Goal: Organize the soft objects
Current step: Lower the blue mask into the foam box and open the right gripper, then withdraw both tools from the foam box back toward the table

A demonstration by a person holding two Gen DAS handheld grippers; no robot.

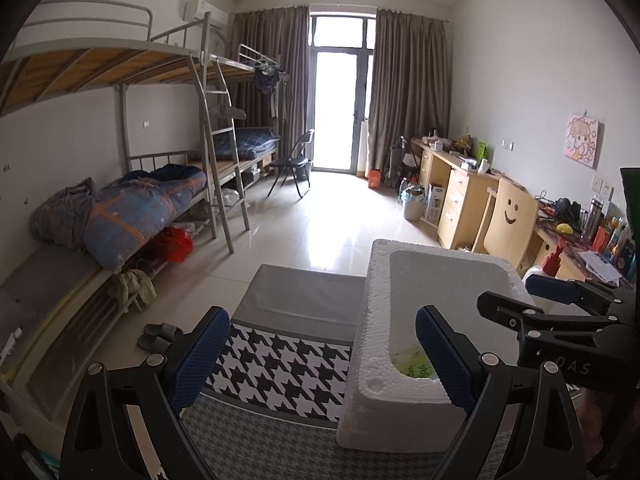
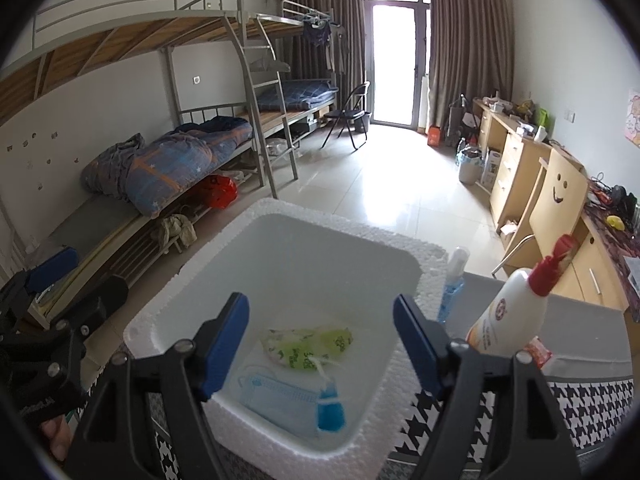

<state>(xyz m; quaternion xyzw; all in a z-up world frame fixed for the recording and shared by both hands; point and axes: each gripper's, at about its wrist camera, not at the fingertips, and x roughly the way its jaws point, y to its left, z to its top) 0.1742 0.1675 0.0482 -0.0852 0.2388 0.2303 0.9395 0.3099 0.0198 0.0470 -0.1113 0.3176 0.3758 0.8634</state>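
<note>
Looking from the lowest part of the right wrist view upward, we see the right hand-held gripper (image 2: 320,344) spread wide with nothing between its pads, hovering over the white foam box (image 2: 280,216). Inside the box, low in the frame, lie a blue face mask (image 2: 280,400) and, just above it, a green patterned mask (image 2: 308,344); these soft things we judge already sorted. Right of the box stand a white bottle with a red cap (image 2: 508,312) and a small blue spray bottle (image 2: 452,292), both outside it. In the left wrist view the left hand-held gripper (image 1: 320,356) is likewise open and empty, over the houndstooth cloth (image 1: 280,364) on the desk. We find no other soft item lying loose nearby, so little seems left. Farther off is the bunk bed (image 2: 180,152).
</note>
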